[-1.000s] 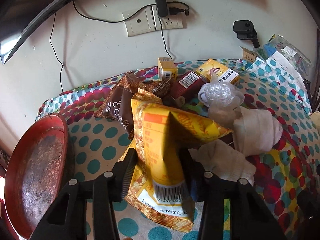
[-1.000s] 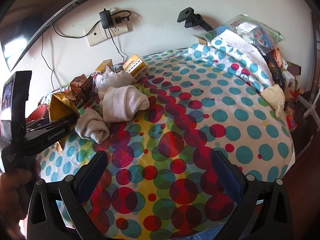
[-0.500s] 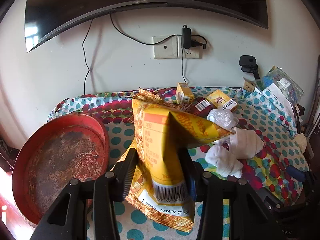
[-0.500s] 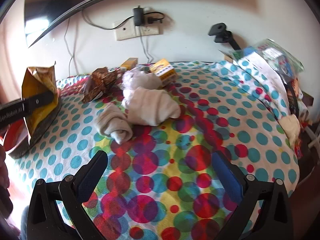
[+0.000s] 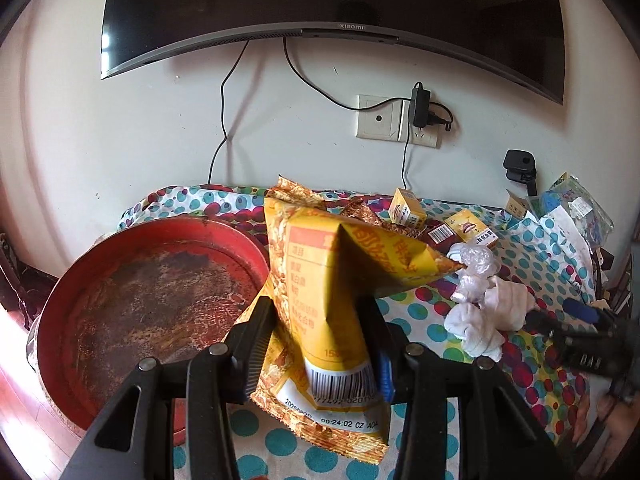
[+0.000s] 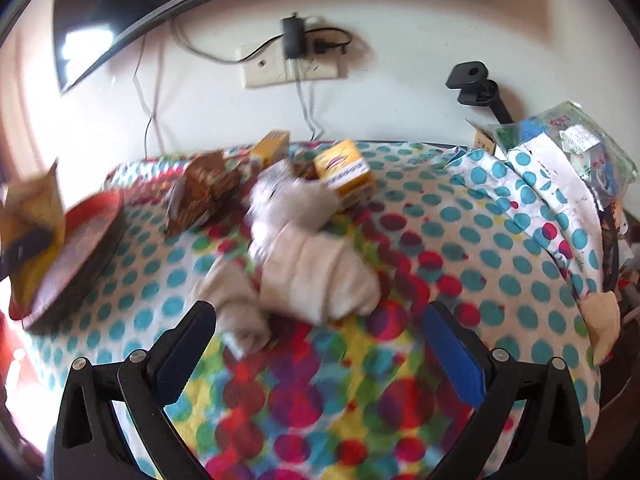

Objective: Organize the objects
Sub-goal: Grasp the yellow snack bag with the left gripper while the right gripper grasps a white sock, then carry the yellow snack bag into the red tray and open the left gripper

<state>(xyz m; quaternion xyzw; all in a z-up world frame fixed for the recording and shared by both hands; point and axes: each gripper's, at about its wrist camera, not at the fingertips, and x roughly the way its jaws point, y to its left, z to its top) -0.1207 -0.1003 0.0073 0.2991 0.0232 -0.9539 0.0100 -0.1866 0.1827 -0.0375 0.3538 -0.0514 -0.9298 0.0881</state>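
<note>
Left claw (image 5: 320, 344) clamped on crinkly yellow snack bag (image 5: 332, 280), just right of round red metal tray (image 5: 80, 280); right claw (image 6: 320, 356) apart, near rolled white socks (image 6: 320, 276).

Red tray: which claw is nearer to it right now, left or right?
Left. The left claw, shut on the yellow snack bag, is beside the red tray, near its rim. The right claw is open, farther away, near the rolled white cloths.
</note>
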